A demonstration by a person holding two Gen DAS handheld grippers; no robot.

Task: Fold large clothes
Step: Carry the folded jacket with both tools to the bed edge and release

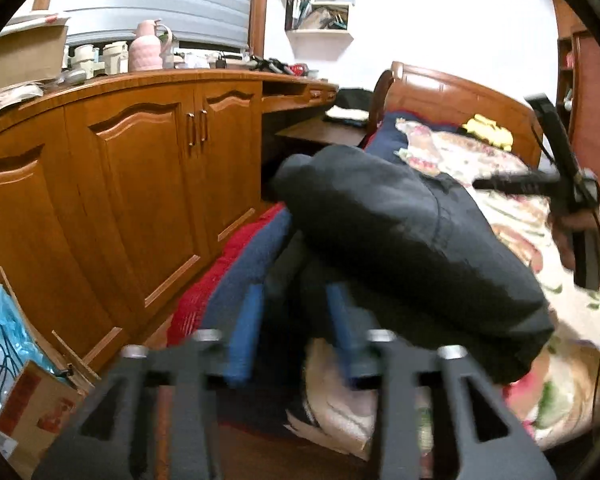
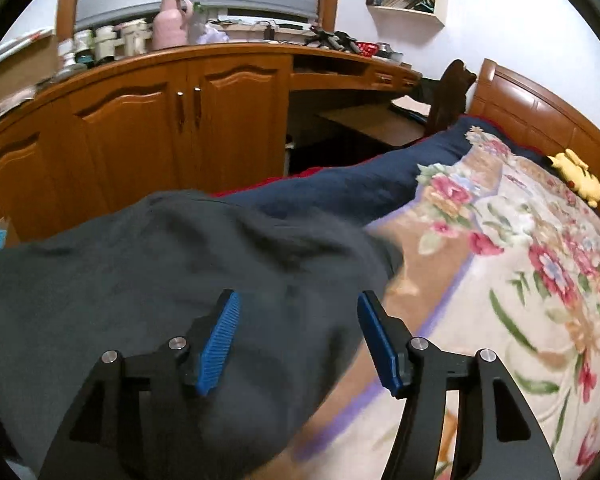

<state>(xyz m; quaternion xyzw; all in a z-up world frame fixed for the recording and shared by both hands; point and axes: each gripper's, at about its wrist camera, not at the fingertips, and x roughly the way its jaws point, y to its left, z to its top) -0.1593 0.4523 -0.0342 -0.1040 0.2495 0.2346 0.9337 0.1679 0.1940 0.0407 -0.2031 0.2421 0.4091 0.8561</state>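
Right wrist view: right tool [image 2: 298, 336] gaping wide, gripping nothing, hovering over dark garment [image 2: 160, 272] bunching on floral bed [image 2: 500, 280]. Left tool [image 1: 296, 336] blurred, part-open, grip unclear. Risk: garment sliding off bed edge toward cabinet [image 1: 120, 184].

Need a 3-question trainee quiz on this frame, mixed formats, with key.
1. True or false: the right tongs are shut on the dark garment.
2. Multiple choice: the yellow plush toy lies (A) on the wooden counter, (B) on the bed near the headboard, (C) on the floor.
3. Fill in: the dark garment lies partly on a quilt with a ____ pattern.

Key: 1 false, their jaws stand apart above the cloth; 2 B; 3 floral.
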